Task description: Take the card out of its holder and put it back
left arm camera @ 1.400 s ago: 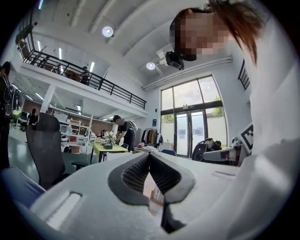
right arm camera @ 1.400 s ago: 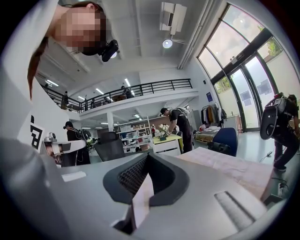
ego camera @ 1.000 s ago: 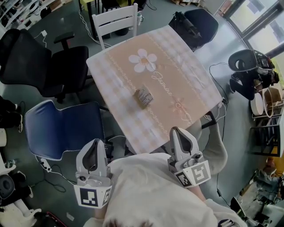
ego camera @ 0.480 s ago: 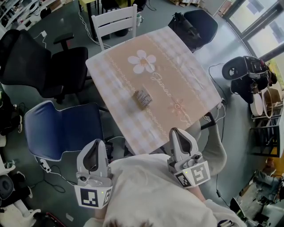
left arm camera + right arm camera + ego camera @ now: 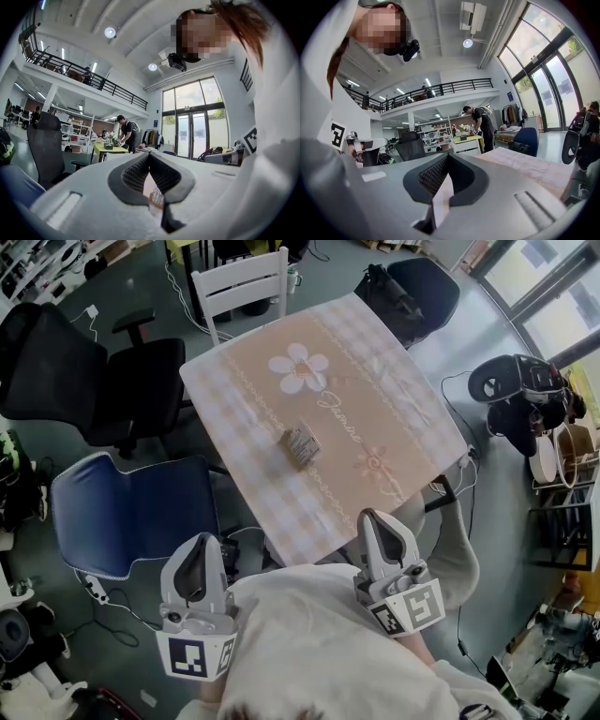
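A small boxy card holder [image 5: 301, 445] with cards in it stands near the middle of the table [image 5: 375, 399], on a beige cloth with a flower print. Both grippers hang close to my body, short of the table's near edge and well apart from the holder. My left gripper [image 5: 202, 546] points level, its jaws shut with nothing between them. Through the slit under its tips [image 5: 149, 155] I glimpse the holder [image 5: 157, 197]. My right gripper [image 5: 375, 518] is shut too and holds nothing; its tips [image 5: 447, 156] meet and only the cloth shows beneath them.
Chairs ring the table: a white one [image 5: 242, 282] at the far side, a black office chair [image 5: 94, 371] at the left, a blue seat [image 5: 131, 512] at the near left, a black one [image 5: 422, 292] at the far right. Cables lie on the floor. A person [image 5: 125, 133] stands at a distant desk.
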A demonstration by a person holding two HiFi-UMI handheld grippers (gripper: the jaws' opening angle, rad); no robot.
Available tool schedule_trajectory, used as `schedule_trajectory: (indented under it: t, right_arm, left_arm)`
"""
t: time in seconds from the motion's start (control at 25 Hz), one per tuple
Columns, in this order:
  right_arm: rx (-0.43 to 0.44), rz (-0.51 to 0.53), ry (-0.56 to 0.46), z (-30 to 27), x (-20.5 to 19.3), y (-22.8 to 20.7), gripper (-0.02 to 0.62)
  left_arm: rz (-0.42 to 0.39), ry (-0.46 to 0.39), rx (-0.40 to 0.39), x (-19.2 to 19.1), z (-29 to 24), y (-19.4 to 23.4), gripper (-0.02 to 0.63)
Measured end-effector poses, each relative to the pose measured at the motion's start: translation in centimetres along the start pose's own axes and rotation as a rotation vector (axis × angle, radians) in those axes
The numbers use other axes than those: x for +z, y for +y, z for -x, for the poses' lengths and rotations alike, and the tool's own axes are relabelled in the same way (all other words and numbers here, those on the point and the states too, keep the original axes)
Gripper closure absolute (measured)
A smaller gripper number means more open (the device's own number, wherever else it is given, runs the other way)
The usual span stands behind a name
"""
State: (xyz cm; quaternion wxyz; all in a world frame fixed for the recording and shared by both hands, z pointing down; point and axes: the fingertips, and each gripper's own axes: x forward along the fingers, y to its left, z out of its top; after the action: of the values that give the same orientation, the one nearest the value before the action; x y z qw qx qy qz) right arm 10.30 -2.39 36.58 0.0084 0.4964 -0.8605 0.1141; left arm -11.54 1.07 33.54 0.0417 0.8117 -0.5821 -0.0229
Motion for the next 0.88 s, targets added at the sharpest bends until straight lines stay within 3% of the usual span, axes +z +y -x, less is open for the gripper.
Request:
schedule_trajectory:
  t: [0.88]
  right_arm:
    - [0.024,0.025,0.019,0.28,-0.24,0.65,0.594]
  left_arm:
    - [0.010,0.003,0.004,0.05,0.45,-0.26,0.606]
